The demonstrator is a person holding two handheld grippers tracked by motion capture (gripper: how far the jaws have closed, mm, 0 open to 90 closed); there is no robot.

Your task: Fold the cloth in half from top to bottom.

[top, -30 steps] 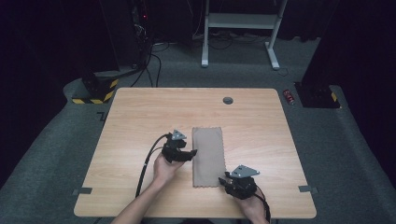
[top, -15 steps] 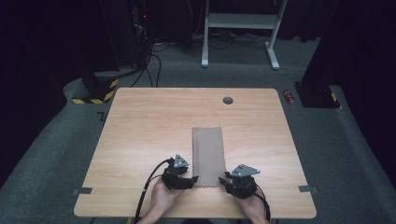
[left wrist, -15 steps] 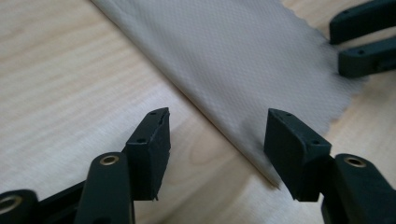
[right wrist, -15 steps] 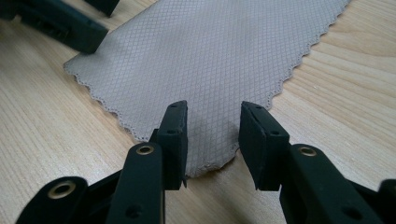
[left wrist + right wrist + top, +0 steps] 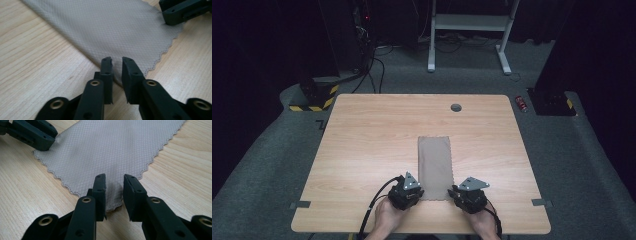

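Observation:
A grey mesh cloth (image 5: 435,165) lies flat as a long strip on the wooden table (image 5: 372,140). My left gripper (image 5: 418,196) is at the cloth's near left corner and my right gripper (image 5: 454,193) at its near right corner. In the left gripper view the jaws (image 5: 116,61) have just been closing; a narrow gap remains, with the corner of the cloth (image 5: 110,27) lying in it. In the right gripper view the jaws (image 5: 114,178) have also just been closing, and the slightly puckered corner of the cloth (image 5: 107,150) lies between them without being pressed.
A round cable hole (image 5: 456,107) sits near the table's far edge. On the floor behind are a red can (image 5: 522,103), a white desk frame (image 5: 469,30), cables and a yellow-black striped box (image 5: 314,95). The table's near edge runs just behind both hands.
My left gripper has moved from the cloth's left side down to its near left corner, and its jaws have narrowed. The right gripper has stayed at the near right corner.

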